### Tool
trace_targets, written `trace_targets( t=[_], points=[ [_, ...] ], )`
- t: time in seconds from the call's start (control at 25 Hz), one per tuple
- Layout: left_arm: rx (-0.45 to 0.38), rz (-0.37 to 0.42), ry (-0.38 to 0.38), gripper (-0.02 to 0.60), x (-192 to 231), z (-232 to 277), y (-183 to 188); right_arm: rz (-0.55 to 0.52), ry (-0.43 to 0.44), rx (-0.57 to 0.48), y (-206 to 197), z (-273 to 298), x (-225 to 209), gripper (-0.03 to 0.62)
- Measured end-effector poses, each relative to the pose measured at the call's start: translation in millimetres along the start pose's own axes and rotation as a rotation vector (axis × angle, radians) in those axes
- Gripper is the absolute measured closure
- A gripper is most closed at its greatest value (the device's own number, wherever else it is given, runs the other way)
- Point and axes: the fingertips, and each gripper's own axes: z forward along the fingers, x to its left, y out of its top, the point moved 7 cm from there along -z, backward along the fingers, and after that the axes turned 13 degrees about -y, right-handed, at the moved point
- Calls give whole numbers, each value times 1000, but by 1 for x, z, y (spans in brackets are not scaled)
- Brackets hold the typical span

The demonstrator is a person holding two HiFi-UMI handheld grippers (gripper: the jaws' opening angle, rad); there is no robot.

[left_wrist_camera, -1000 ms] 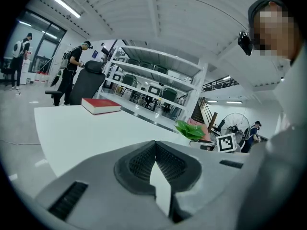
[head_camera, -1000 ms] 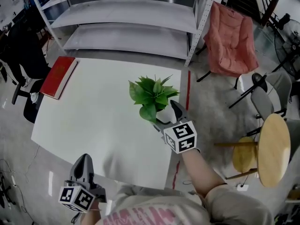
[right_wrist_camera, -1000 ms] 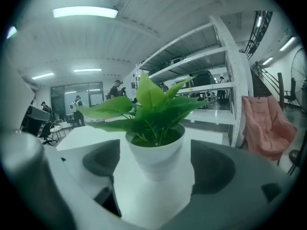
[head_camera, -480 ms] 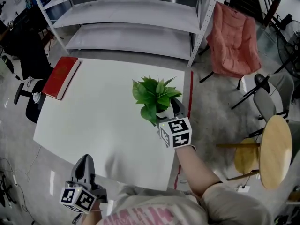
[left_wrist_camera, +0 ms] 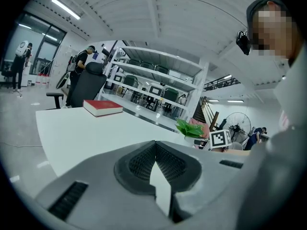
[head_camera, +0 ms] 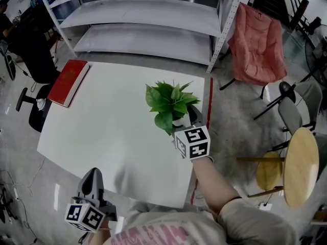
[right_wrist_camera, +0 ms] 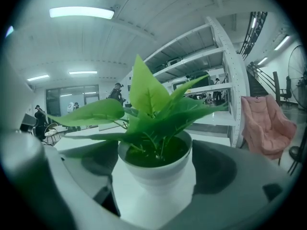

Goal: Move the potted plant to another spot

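The potted plant [head_camera: 171, 103], green leaves in a small white pot [right_wrist_camera: 154, 169], stands upright near the right edge of the white table [head_camera: 102, 126]. My right gripper [head_camera: 184, 119] reaches in from the near side, one jaw on each side of the pot. Its jaws have just been opening and stand wide, with a strip of table showing between the pot and the left jaw. My left gripper [head_camera: 91, 176] hangs low off the table's near edge, shut and holding nothing [left_wrist_camera: 155, 147]. The plant [left_wrist_camera: 189, 128] shows small and far off in the left gripper view.
A red book [head_camera: 69, 81] lies at the table's far left corner. Grey metal shelving [head_camera: 143, 24] stands behind the table. A pink folding chair [head_camera: 255, 45], a round wooden stool [head_camera: 299, 165] and a red floor line [head_camera: 208, 96] are to the right.
My right gripper has slid forward toward the plant, so its marker cube now sits closer under the leaves. The left gripper has not moved.
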Motion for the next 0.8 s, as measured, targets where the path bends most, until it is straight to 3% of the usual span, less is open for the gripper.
trace_targets(
  t=[0.8],
  points=[
    [-21, -1, 11, 591, 7, -14, 7, 31, -27, 22, -1, -10, 3, 126]
  ],
)
